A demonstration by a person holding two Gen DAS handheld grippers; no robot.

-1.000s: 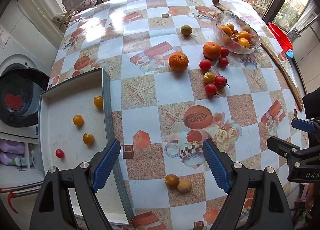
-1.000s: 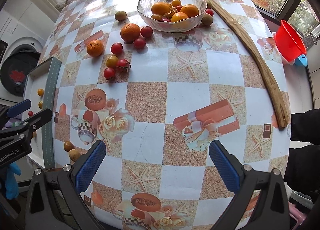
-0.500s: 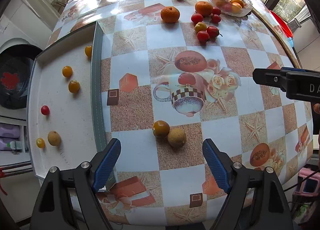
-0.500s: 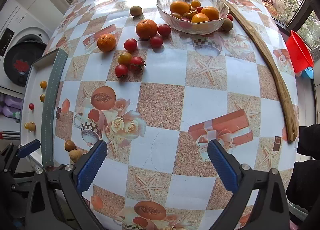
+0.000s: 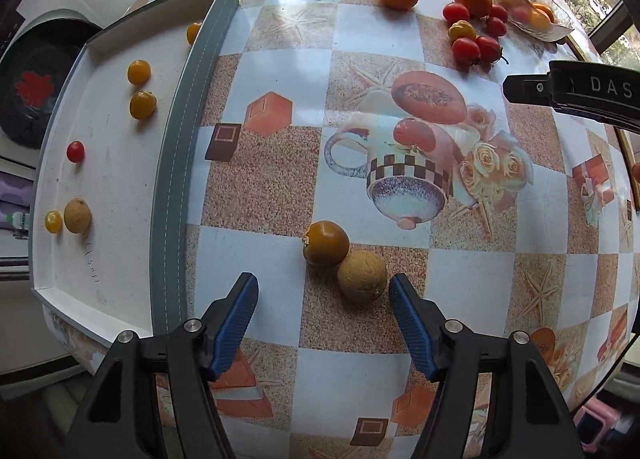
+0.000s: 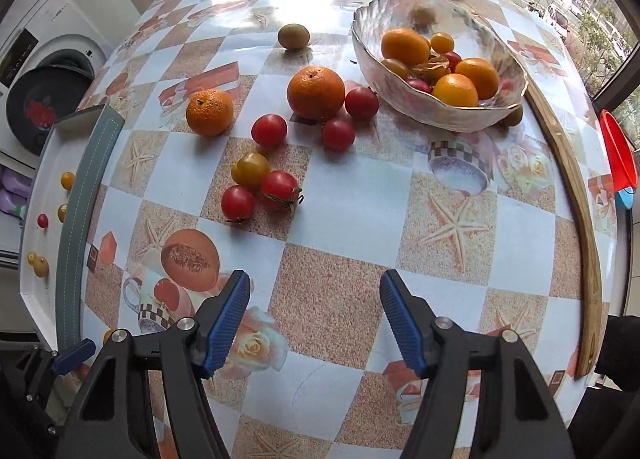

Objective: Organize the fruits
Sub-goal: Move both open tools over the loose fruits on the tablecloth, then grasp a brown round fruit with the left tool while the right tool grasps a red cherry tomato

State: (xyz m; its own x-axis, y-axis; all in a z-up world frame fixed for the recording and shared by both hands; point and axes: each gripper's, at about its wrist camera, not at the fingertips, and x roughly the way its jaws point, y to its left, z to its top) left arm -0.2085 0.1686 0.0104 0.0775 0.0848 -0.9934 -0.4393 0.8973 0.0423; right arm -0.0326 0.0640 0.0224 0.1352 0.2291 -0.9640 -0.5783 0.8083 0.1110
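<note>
**Fruit sorting, roughly a third of the way in**

Checkered tablecloth with starfish and teacup prints covers the worktop (image 6: 344, 203), with a washing machine off to one side and a street outside the window.

Progress, as far as I can judge: the white tray (image 5: 176, 163) at the worktop's edge already has a handful of small fruits in it, mostly yellow-orange ones plus a red one and a tan one. The glass bowl (image 6: 404, 107) holds oranges and a few small tomatoes. Still loose on the cloth: two oranges, a cluster of red and yellow tomatoes (image 6: 260, 187), and a greenish fruit further back. So plenty left.

The left gripper (image 5: 322, 299) has its fingers spread wide and holds nothing. Just ahead of it sit a tan round fruit (image 5: 362, 277) and an orange-brown tomato (image 5: 326, 242), touching each other. Both are basically round, so no real long axis; the tomato's stem end points left toward the tray.

The right gripper (image 6: 314, 303) is also spread wide and empty, over bare cloth, well short of the tomato cluster.
</note>
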